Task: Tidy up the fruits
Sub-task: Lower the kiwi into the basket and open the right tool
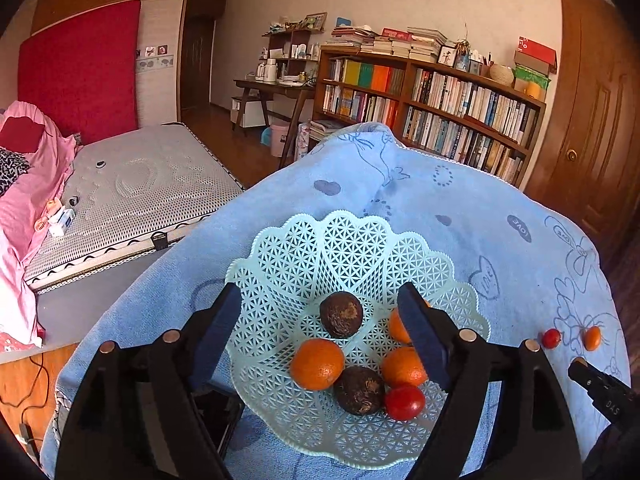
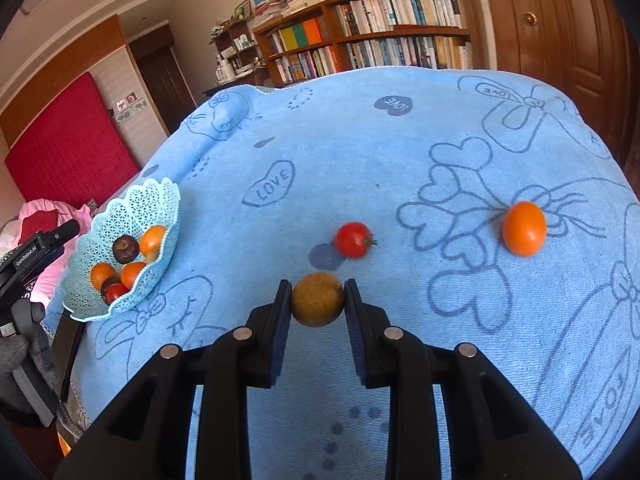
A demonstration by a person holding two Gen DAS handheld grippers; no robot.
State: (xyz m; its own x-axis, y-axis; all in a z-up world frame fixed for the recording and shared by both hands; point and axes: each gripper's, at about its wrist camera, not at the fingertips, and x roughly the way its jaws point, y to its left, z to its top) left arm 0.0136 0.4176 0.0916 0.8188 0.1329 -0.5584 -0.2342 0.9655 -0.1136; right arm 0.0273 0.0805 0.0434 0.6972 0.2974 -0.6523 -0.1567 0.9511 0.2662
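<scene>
Starting on the left, the left tongs point(image 1: 320, 320) hang spread wide and empty over the mint lattice basket point(image 2: 86, 304), which already holds small oranges, two dark brown fruits and a red tomato. Further right, the right tongs point(image 2: 317, 300) are pinched on a brownish-yellow round fruit point(image 2: 317, 300) just above the blue towel point(image 2: 360, 140). I'd keep the squeeze gentle, carry it high enough to clear the basket rim, then let go low inside; the cherry tomato point(image 2: 353, 239) and the small orange point(image 2: 524, 228) at far right can wait.
</scene>
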